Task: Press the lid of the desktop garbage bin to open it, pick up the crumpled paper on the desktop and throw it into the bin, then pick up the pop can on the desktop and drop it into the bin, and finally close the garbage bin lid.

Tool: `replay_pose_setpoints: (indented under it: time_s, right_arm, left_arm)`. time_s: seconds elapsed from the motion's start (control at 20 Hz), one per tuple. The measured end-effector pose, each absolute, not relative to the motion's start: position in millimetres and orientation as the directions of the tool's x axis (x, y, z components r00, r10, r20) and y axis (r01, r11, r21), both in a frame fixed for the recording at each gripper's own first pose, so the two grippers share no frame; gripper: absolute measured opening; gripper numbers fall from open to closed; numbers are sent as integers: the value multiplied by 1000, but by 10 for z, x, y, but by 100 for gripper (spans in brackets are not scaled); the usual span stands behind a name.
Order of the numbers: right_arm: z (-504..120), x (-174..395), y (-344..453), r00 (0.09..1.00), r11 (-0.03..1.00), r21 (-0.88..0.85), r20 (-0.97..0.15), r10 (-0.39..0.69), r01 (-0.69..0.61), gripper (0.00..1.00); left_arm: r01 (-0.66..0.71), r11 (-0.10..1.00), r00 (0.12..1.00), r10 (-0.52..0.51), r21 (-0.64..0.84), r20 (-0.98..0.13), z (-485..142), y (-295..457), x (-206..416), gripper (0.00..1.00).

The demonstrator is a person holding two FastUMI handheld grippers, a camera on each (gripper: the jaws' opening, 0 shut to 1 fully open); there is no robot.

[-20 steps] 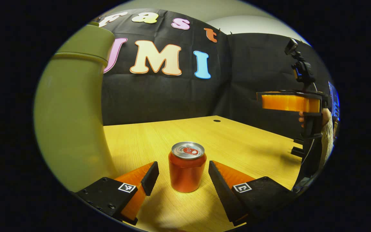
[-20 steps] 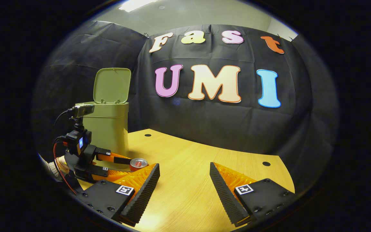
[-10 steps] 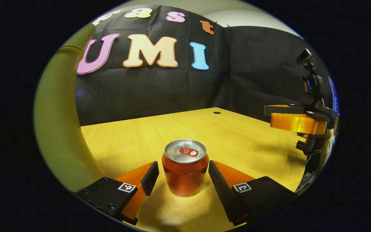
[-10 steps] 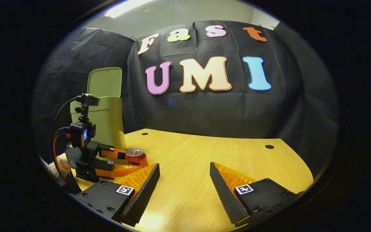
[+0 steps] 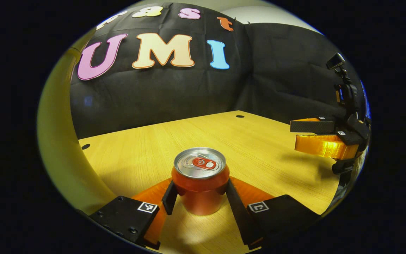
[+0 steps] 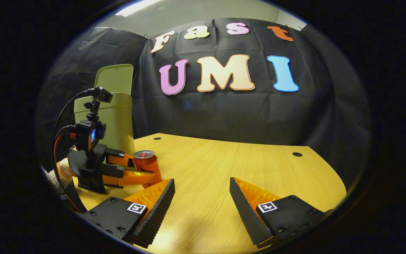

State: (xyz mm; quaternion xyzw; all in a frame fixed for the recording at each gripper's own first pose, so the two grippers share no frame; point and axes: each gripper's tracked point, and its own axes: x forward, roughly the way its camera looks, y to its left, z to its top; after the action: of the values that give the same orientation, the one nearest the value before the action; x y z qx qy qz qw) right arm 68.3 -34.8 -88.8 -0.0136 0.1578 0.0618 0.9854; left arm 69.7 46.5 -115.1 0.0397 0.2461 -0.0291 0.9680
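Pop can (image 5: 200, 181) stands upright, apparently clamped by left tool (image 5: 199, 197).

A recording booth is showing here: black cloth (image 6: 224, 116) is hanging as walls behind a wooden tabletop (image 6: 224, 169) with cable holes, under a lit office ceiling (image 6: 189, 10).

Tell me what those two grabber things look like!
Each one has two wedge-shaped fingers with zigzag-ridged pads and black blocks carrying small square black-and-white markers. The left gripper has a black handle, a little camera on a jointed stalk, a glowing blue light and red and black cables. A pale knitted sleeve shows behind it. The right gripper has the same fingers and markers.
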Motion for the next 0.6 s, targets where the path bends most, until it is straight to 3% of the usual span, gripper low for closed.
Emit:
replay_pose_setpoints:
  time_s: [0.6]
  right_arm:
    - [-880, 750, -247, 937, 991, 35, -321, 136, -132, 98]
  left_arm:
    - [151, 983, 945, -114, 101, -306, 337, 83, 695, 77]
